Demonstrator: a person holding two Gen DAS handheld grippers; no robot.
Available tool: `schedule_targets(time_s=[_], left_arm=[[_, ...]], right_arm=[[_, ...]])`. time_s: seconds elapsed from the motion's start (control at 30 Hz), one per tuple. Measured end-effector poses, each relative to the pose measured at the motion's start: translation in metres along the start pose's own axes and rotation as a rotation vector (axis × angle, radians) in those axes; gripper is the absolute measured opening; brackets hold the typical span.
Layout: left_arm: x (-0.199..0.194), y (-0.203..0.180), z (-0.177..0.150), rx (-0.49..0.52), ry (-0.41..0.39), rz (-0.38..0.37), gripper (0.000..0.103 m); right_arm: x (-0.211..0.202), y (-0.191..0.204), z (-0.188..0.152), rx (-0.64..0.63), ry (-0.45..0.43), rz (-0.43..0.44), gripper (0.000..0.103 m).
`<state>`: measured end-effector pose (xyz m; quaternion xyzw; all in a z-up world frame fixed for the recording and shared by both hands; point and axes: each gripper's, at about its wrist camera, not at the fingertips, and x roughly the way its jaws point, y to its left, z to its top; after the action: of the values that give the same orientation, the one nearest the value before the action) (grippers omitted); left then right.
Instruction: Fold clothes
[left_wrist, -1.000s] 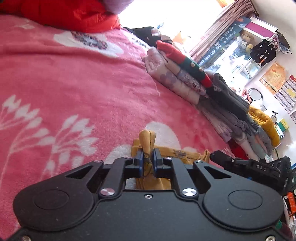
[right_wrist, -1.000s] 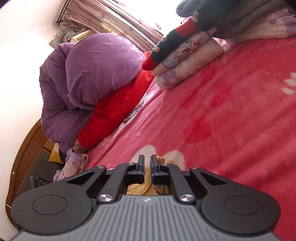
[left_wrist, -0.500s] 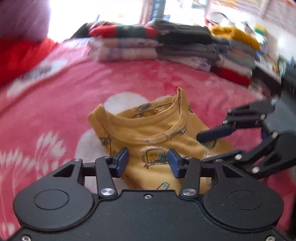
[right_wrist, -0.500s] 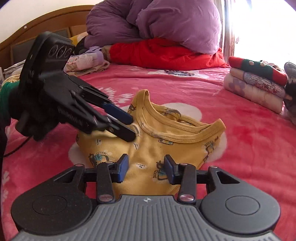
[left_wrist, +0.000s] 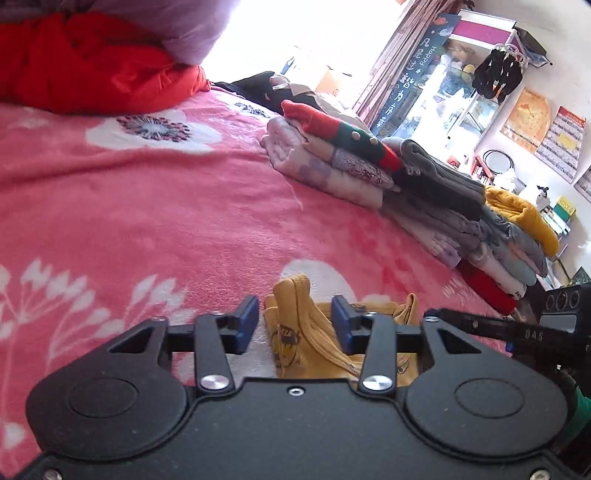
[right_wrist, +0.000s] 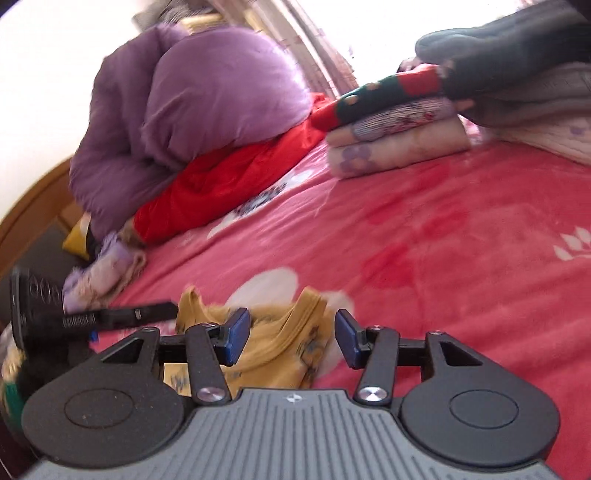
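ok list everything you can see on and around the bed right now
yellow shirt: one, yellow with small prints, bunched on the blanket between both grippers
blanket: one, pink with white flowers, covering the bed
folded clothes: one long stack, red-green, lilac, grey, along the far edge
purple duvet: one, piled at the headboard end
red quilt: one, under the duvet
cabinet: one, glass-fronted, by the wall
left gripper: black, open, straddling the shirt
right gripper: black and grey, open, over the shirt
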<state>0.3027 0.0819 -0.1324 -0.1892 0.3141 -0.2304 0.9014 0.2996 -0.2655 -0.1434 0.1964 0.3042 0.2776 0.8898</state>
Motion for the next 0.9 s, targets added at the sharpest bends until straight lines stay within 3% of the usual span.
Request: schedule_targets(time_s=[0.03, 0.07, 0.1, 0.13, 0.17, 0.3, 0.43, 0.53, 0.57, 0.6, 0.67, 0.73, 0.83, 0.9], left_arm=[[0.003, -0.001, -0.001, 0.003, 0.003, -0.001, 0.032], [0.006, -0.002, -0.001, 0.008, 0.005, -0.001, 0.024], [0.007, -0.003, -0.002, 0.019, 0.004, 0.001, 0.009], [0.007, -0.002, -0.001, 0.022, 0.000, -0.002, 0.005], [0.007, -0.002, 0.000, 0.025, -0.005, -0.005, 0.004], [-0.001, -0.010, 0.008, 0.056, -0.041, -0.047, 0.003], [0.021, -0.011, 0.005, 0.080, 0.005, 0.033, 0.005], [0.026, -0.010, 0.003, 0.086, 0.022, 0.063, 0.023], [0.020, -0.012, 0.006, 0.088, 0.006, 0.082, 0.046], [0.012, -0.014, 0.008, 0.100, -0.018, 0.095, 0.055], [-0.003, -0.017, 0.013, 0.130, -0.042, 0.107, 0.055], [-0.018, -0.024, 0.013, 0.188, -0.031, 0.055, 0.054], [-0.032, -0.047, -0.002, 0.329, 0.035, -0.063, 0.054], [-0.031, -0.057, -0.014, 0.391, 0.062, -0.057, 0.054]], right_arm=[[0.003, -0.001, 0.000, 0.004, -0.007, 0.009, 0.049], [0.006, -0.001, 0.001, 0.006, -0.012, 0.018, 0.038], [0.010, 0.002, 0.001, -0.013, 0.001, 0.020, 0.028], [0.015, 0.004, 0.002, -0.035, 0.017, 0.014, 0.009], [0.017, 0.006, 0.002, -0.047, 0.018, 0.018, 0.002], [0.003, 0.015, 0.010, -0.078, -0.066, 0.060, 0.002], [0.015, 0.006, 0.013, -0.061, -0.057, 0.019, 0.002], [0.022, 0.000, 0.013, -0.034, -0.018, 0.017, 0.007], [0.018, 0.006, 0.014, -0.066, -0.015, 0.028, 0.007], [0.015, 0.014, 0.014, -0.117, -0.003, 0.036, 0.008], [0.007, 0.033, 0.011, -0.226, 0.026, 0.061, 0.026], [-0.001, 0.051, 0.004, -0.322, 0.066, 0.085, 0.038], [-0.008, 0.071, -0.012, -0.404, 0.164, 0.096, 0.038], [-0.010, 0.082, -0.025, -0.430, 0.221, 0.085, 0.038]])
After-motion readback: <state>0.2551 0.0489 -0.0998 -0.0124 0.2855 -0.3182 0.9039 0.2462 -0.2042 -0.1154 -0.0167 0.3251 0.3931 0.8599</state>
